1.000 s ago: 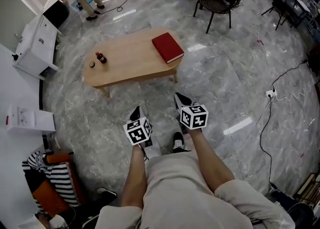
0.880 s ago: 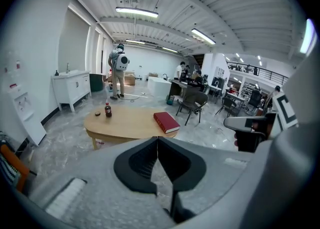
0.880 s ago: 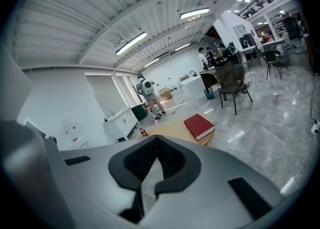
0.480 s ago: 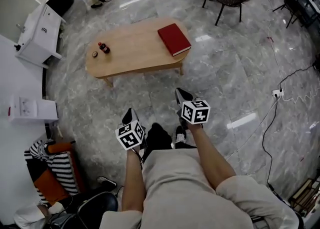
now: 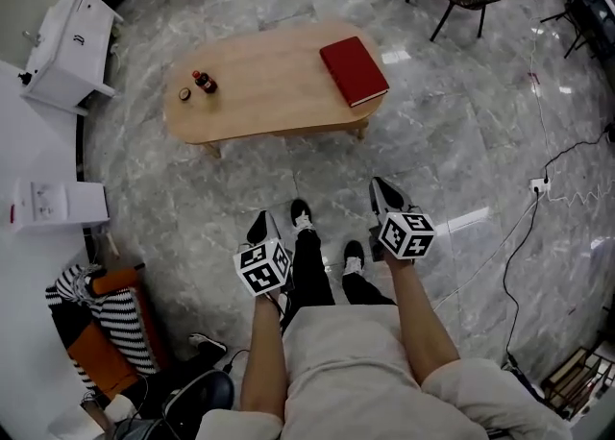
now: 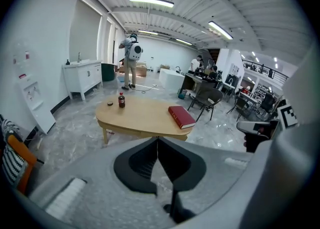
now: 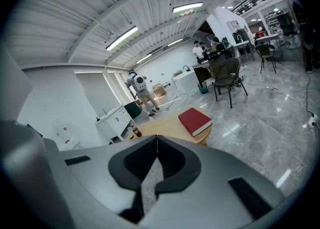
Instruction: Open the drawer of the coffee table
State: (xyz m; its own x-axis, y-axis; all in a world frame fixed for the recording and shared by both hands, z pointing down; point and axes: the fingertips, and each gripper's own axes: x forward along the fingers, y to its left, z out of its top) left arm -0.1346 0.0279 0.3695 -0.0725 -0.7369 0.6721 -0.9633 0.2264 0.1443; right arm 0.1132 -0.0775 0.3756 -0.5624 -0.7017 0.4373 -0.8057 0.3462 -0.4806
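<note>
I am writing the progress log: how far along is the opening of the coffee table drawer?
Done: nothing; no drawer stands pulled out of the coffee table. In hand: nothing; the left gripper and the right gripper have jaws shut and empty, well short of the table. Left: reach the table, find the drawer, pull it open.
</note>
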